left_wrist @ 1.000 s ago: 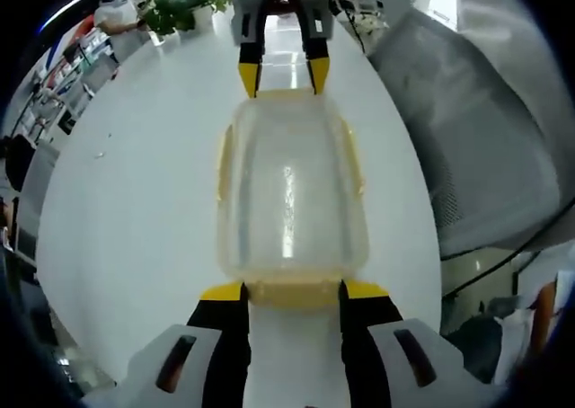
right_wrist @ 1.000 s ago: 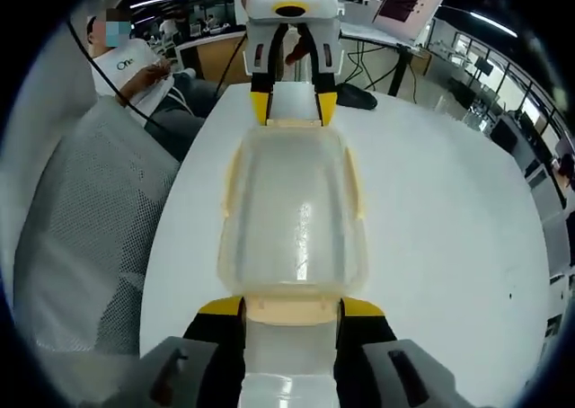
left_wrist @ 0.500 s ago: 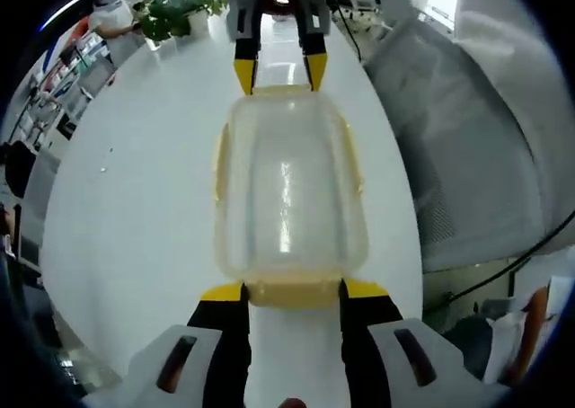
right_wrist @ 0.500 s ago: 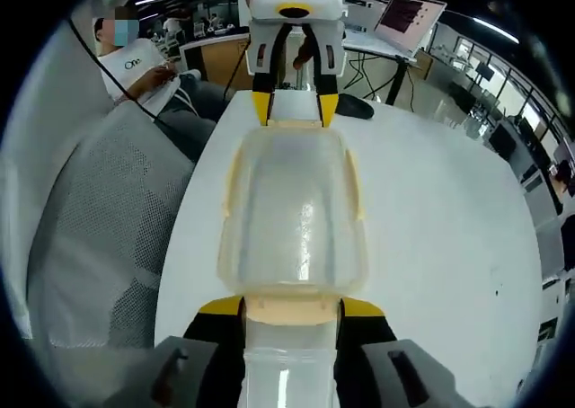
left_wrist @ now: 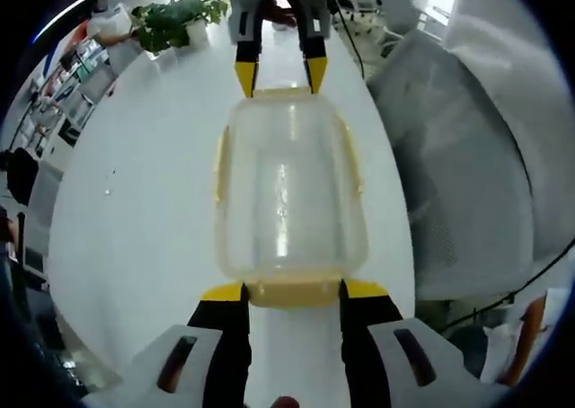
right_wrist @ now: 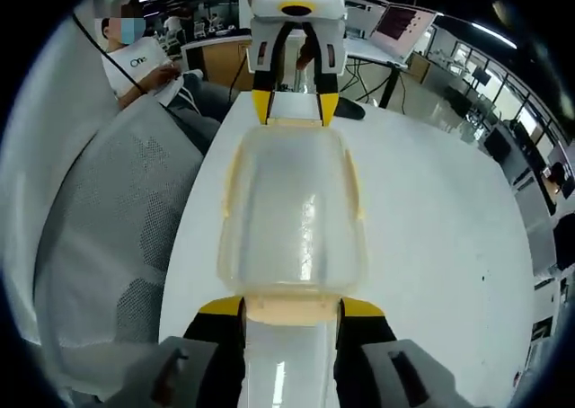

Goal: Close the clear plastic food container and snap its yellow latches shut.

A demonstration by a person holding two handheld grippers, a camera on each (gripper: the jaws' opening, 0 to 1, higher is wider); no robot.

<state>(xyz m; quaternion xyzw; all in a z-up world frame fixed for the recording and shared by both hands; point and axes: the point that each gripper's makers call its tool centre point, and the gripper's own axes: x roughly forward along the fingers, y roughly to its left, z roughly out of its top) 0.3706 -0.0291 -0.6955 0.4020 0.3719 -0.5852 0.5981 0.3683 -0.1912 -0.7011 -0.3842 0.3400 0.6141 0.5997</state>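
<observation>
We see the clear container (left_wrist: 289, 192) lid-on near the white bench's (left_wrist: 135, 210) edge, held end to end: left gripper (left_wrist: 292, 290) fingers clamp one yellow end latch (left_wrist: 293, 291), right gripper (right_wrist: 292, 307) fingers clamp the opposite one.

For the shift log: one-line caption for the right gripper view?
Clear container with its lid on, held end to end between right gripper and left gripper over white table.
</observation>
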